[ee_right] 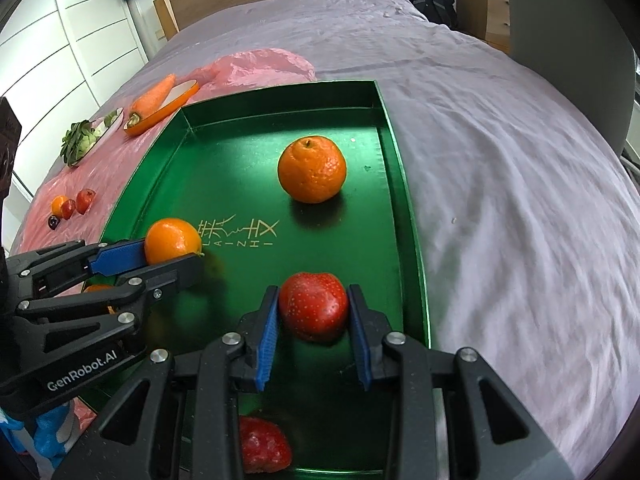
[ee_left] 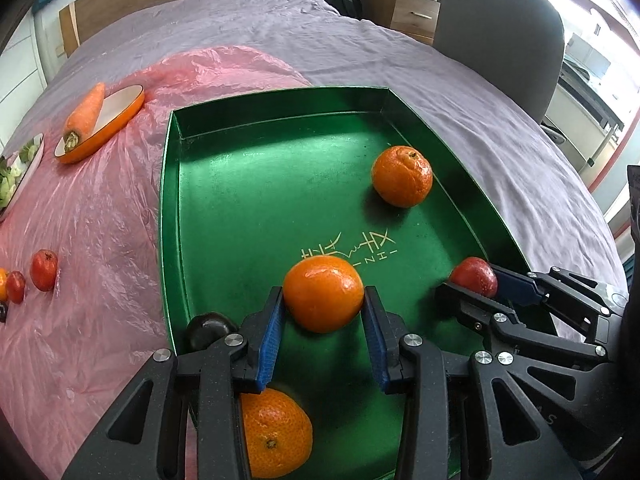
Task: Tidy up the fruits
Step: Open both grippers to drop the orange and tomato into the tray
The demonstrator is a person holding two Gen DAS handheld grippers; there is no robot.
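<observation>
Tangerine (ee_left: 323,295) in left hand-held gripper (ee_left: 323,316), seemingly clamped.

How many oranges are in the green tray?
3: one far right, one between the left gripper's fingers, one near edge under that gripper. Others may be hidden.

Showing matte black speckled plastic left gripper (ee_left: 324,308) and right gripper (ee_right: 314,308), bearing ribbed blue rubber finger pads (ee_left: 269,344), round silver pivot screws (ee_left: 234,340), triangular cut-outs, white "GenRobot.AI" lettering (ee_right: 82,372).
</observation>
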